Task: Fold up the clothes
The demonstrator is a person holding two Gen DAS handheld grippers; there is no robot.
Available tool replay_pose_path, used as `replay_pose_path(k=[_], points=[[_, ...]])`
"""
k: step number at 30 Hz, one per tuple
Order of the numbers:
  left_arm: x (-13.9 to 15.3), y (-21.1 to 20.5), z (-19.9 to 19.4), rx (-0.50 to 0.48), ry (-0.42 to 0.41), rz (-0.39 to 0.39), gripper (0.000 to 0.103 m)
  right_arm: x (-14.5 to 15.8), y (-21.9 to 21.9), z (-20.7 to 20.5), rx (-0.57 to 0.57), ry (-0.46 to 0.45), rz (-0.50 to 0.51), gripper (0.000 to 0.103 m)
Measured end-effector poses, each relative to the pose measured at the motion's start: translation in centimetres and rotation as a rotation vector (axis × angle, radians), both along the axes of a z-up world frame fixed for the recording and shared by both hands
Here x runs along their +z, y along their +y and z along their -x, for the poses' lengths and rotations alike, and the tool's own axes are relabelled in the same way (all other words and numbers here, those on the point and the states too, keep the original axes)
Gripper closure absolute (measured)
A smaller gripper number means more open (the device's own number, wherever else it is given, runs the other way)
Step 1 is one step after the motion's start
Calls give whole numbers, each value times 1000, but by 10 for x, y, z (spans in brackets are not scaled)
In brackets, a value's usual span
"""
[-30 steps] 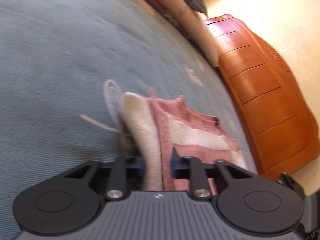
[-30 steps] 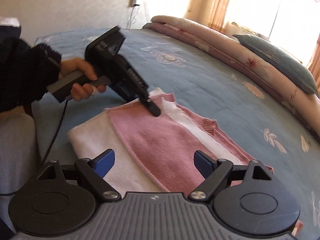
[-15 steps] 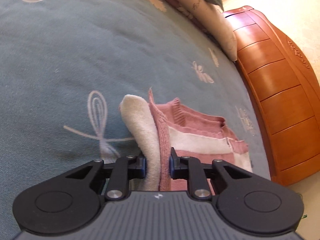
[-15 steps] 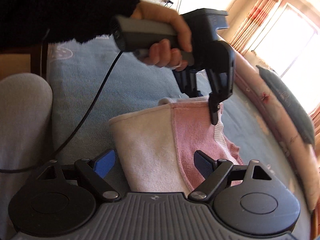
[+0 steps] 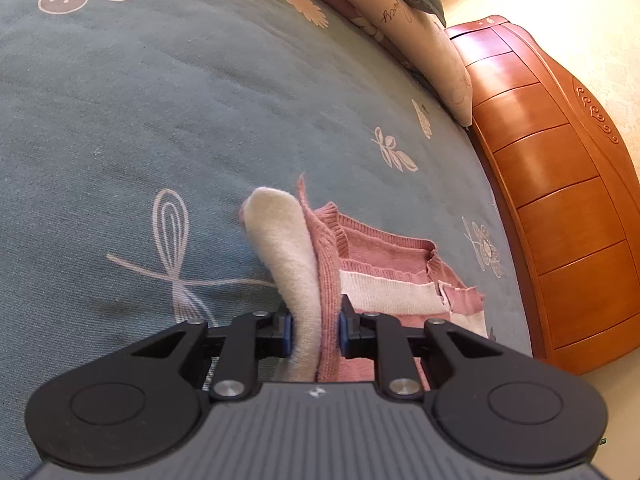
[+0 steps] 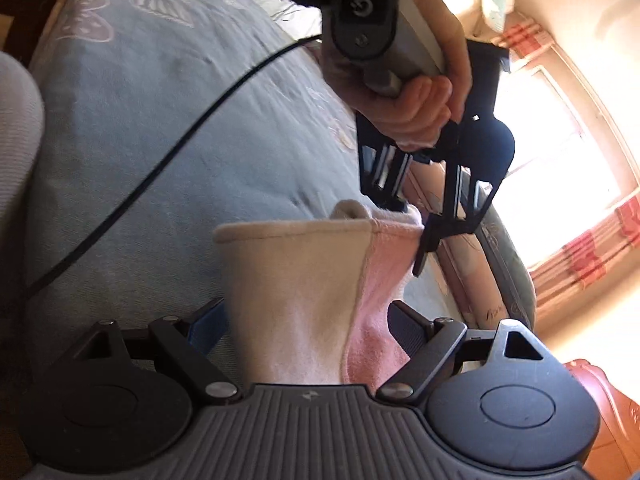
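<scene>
Left wrist view: we note our left gripper (image 5: 315, 328) with jaws pinched on a raised fold of the pink-and-cream sweater (image 5: 384, 276) above the bed (image 5: 160, 120), while our right gripper (image 6: 306, 322) stands wide, fabric between its jaws ungripped.

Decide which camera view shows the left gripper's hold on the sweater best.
The left wrist view: the left gripper pinches the folded pink and cream sweater close up. In the right wrist view the same gripper is farther off and blurred.
</scene>
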State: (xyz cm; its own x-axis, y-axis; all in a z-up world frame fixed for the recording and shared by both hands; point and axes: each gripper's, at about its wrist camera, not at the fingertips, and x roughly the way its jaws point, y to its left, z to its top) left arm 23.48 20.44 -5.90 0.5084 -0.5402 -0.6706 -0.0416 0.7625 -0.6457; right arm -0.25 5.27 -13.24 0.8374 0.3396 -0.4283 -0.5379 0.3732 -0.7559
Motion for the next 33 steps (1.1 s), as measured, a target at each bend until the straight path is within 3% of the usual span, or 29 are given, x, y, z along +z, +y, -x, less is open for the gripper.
replay_pose_path(k=[4, 6, 7, 9, 10, 12, 15, 21, 33], points=[[0, 0, -3, 9, 6, 8, 84, -4, -1, -1, -57, -75, 41, 19], [-1, 0, -4, 19, 13, 16, 84, -5, -4, 0, -70, -74, 47, 40], [-2, 1, -4, 23, 16, 20, 84, -5, -5, 0, -76, -74, 50, 45], [-4, 2, -5, 32, 24, 23, 84, -3, -8, 2, -71, -66, 40, 75], [-5, 2, -6, 37, 29, 23, 84, -1, -10, 4, -66, -64, 36, 78], [-7, 4, -7, 45, 38, 21, 84, 2, -14, 7, -56, -59, 29, 80], [-7, 3, -6, 49, 45, 8, 84, 20, -25, -5, -76, 75, -74, 89], [2, -2, -3, 61, 32, -14, 84, 56, -53, -30, -130, 317, -294, 92], [55, -43, -10, 37, -23, -93, 84, 90, -82, -29, -170, 308, -472, 93]])
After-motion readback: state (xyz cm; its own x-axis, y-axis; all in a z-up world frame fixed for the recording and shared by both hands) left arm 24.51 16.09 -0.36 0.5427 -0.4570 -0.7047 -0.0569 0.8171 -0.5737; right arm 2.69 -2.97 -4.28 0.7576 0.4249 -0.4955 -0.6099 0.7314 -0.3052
